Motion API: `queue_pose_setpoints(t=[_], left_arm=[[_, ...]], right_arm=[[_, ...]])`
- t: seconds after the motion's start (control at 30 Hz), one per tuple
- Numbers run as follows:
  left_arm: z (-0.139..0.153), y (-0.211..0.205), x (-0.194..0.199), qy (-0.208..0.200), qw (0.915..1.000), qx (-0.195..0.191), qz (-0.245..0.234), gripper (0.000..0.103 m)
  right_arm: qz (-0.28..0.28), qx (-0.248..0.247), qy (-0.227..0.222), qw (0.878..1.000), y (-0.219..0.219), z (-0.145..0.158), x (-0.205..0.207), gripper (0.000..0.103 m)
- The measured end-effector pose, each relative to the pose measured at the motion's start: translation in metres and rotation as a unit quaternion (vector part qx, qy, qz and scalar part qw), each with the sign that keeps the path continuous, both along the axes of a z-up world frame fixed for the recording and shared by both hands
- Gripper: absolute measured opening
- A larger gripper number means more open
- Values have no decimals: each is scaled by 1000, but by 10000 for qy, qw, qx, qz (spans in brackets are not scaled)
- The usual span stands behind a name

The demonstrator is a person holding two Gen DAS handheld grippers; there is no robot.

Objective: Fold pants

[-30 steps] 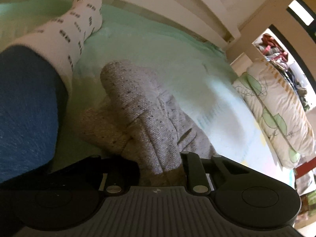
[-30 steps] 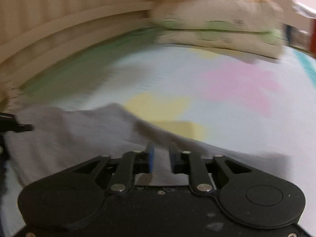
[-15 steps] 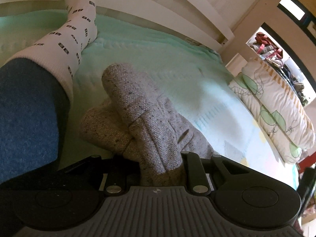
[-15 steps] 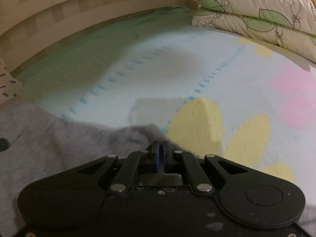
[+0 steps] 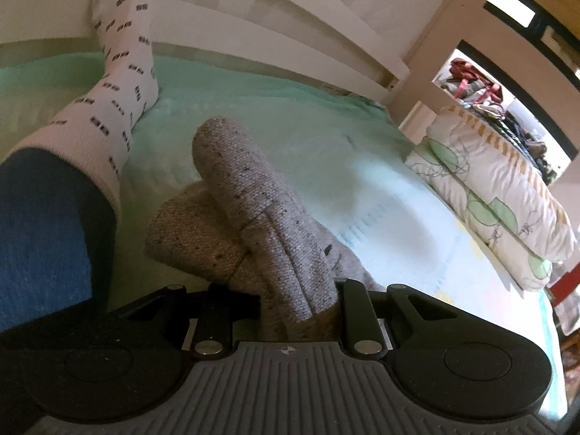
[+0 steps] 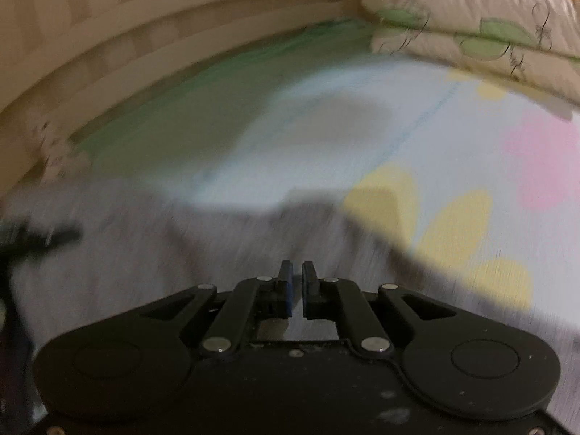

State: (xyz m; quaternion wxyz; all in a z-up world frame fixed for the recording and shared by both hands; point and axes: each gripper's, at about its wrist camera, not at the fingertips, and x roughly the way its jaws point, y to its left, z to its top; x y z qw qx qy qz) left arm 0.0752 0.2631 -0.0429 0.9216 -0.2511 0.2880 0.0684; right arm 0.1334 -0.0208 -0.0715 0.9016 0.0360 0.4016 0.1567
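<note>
1. Left wrist view: the left gripper [image 5: 301, 308] has a thick bunch of the grey speckled knit pants [image 5: 253, 217] between its fingers, which are held fairly wide apart by the bulk; the fabric fills the gap, so I judge it pinched rather than loose.
2. The held part looks like a rolled band with a seam and several layers (perhaps the waistband or a cuff, I cannot tell which). The rest of the garment trails down onto the pastel bed sheet with green, yellow and pink patches [image 5: 326, 137].
3. Right wrist view: the right gripper [image 6: 295, 286] hangs over a flatter spread of the same pants [image 6: 145, 253]. Its fingers stand close together with a narrow gap; the view is blurred, and I cannot tell whether a thin layer of cloth sits between them.
4. Handling, as a judgement: the cloth looks soft, limp and light, with a coarse grippy weave. It should drape and sag between two holds and is not fragile. Thick hems give the surest purchase; a single layer may slip.
5. Nearby: a leg in a white patterned sock [image 5: 119, 72] beside the bunch, floral pillows [image 5: 500, 195] well apart at the far end, and the pale wooden bed rail [image 6: 145, 47] along the side.
</note>
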Motion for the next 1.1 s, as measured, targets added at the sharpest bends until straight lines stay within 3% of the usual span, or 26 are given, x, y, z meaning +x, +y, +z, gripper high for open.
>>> queue_pose_setpoints(t=[0.03, 0.1, 0.17, 0.23, 0.3, 0.43, 0.57, 0.67, 0.77, 0.9, 0.97, 1.1], left_arm=[[1, -1, -1, -26, 10000, 30, -18, 22], [5, -4, -4, -88, 9999, 107, -63, 22], [11, -7, -8, -185, 9996, 190, -126, 22], [20, -13, -13, -324, 9988, 287, -215, 22], [33, -23, -19, -506, 9968, 491, -371, 22], [64, -59, -30, -965, 9865, 972, -901, 22], [89, -119, -39, -1470, 9628, 1387, -1795, 22], [89, -175, -42, -1590, 9370, 1533, -2705, 24], [68, -228, -37, -1343, 9152, 1333, -3559, 30], [27, -290, -25, -477, 8816, 1257, -4524, 31], [16, -301, -27, -311, 8755, 1274, -4650, 33], [26, -288, -30, -393, 8799, 1137, -4597, 41]], right_arm=[[53, -66, 135, 9999, 5, -10, -7, 7], [87, -194, -159, 9996, 12, -17, -22, 8], [229, -251, -157, 9993, 17, -14, -24, 10], [304, 103, -22, 9995, 13, -8, -23, 10], [119, 269, -166, 9994, 4, 3, -27, 10], [-230, 717, -325, 9966, -27, 23, -44, 10], [-713, 784, -374, 9937, -67, 32, -59, 12], [-1237, 812, -307, 9885, -107, 30, -79, 12], [-1801, 849, -241, 9797, -147, 24, -103, 12], [-2338, 927, 76, 9678, -192, 10, -131, 13], [-2447, 833, 204, 9658, -205, 4, -143, 13], [-2424, 664, 221, 9677, -216, 3, -159, 19]])
